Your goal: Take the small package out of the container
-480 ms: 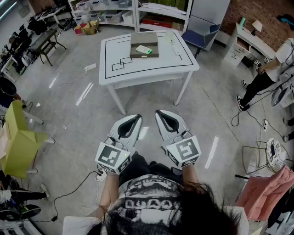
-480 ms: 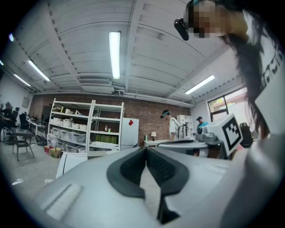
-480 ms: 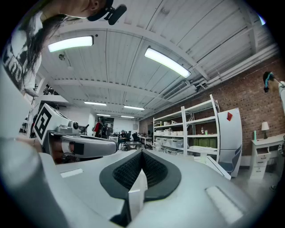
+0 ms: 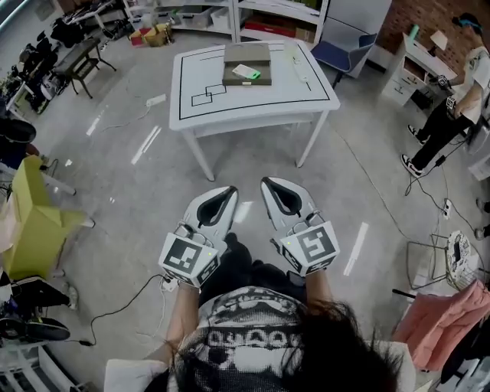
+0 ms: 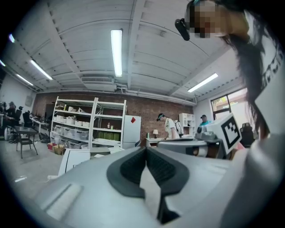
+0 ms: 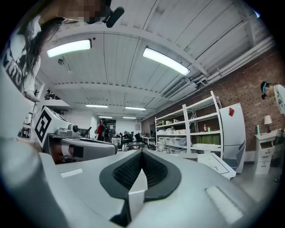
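A flat brown container sits on the white table far ahead of me, with a small white and green package lying on top of it. My left gripper and right gripper are held side by side close to my body, well short of the table. Both are shut with nothing between the jaws. In the left gripper view the left gripper points at the shelves, and in the right gripper view the right gripper does the same. The table edge shows at the right.
A person stands at the right by a white cabinet. Shelving lines the far wall, with a blue chair beside the table. A yellow object and floor cables lie at my left. A pink cloth is at the right.
The table has shifted slightly up and right in the head view as the head view moved. Both grippers keep their places, shut.
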{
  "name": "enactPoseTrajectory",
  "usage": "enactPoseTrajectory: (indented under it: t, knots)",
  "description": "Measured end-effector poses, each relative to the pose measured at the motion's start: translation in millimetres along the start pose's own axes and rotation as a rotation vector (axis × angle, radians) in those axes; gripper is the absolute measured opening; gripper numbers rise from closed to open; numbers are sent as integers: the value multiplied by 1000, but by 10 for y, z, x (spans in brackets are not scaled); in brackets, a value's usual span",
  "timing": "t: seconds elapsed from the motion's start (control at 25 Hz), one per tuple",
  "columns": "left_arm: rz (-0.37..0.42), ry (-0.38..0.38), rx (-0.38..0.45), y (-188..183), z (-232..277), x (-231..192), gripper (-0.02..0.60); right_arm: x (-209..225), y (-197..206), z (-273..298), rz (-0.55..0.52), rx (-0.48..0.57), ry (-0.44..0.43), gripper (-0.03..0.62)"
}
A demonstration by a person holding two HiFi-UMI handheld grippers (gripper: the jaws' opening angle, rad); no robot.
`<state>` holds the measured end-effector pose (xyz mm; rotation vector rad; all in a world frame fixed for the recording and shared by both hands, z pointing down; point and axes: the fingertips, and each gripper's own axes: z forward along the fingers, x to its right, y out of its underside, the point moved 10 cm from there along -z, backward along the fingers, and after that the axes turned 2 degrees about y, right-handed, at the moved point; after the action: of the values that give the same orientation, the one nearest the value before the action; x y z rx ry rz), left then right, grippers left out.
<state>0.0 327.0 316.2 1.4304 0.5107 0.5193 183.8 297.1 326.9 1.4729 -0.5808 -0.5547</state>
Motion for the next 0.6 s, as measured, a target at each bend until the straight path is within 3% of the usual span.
enactPoseTrajectory:
  t: [0.6]
  knots:
    - [-30, 11, -26, 114, 386, -441, 0, 250, 79, 476, 8, -24, -16, 3]
